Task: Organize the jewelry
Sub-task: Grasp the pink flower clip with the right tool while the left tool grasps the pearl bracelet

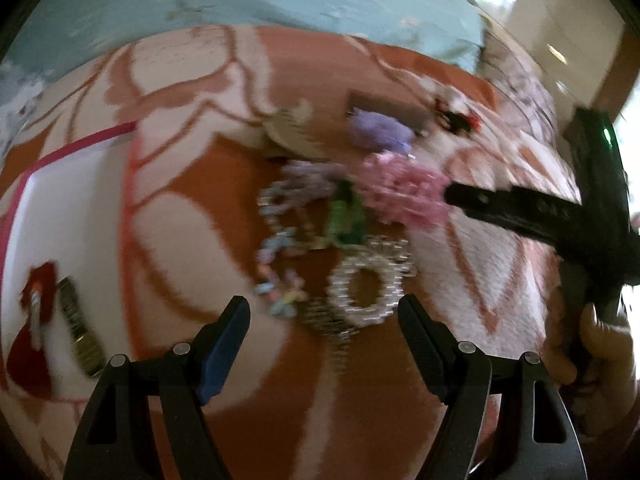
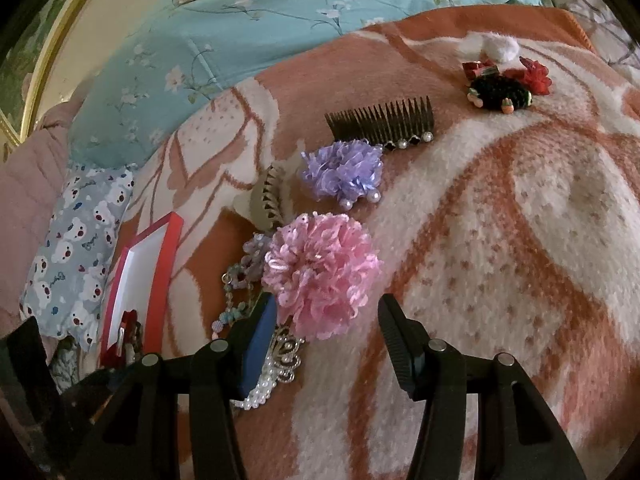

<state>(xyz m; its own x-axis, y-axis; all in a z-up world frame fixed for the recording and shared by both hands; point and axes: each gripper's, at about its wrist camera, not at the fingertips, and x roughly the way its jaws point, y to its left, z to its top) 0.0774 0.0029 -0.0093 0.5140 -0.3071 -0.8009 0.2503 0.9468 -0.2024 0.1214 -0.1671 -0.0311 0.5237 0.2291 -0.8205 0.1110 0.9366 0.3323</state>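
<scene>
Basically, pink flower clip point(image 2: 322, 276) sits centre frame, just ahead of the right gripper point(image 2: 326, 320), jaws wide open w/ nothing held; left gripper point(image 1: 323, 320) also open, nearer the pearl bracelet point(image 1: 366, 286).

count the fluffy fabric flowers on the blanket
2: a pink flower just ahead of the right gripper, and a purple flower beyond it, beside the comb. Others may be hidden.

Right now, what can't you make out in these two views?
- Left wrist view: motion blur smears the bead bracelets; their clasps are unreadable.
- Right wrist view: the red box is seen edge-on, contents mostly hidden.
- Right wrist view: the pearl piece lies partly behind the left finger.
</scene>
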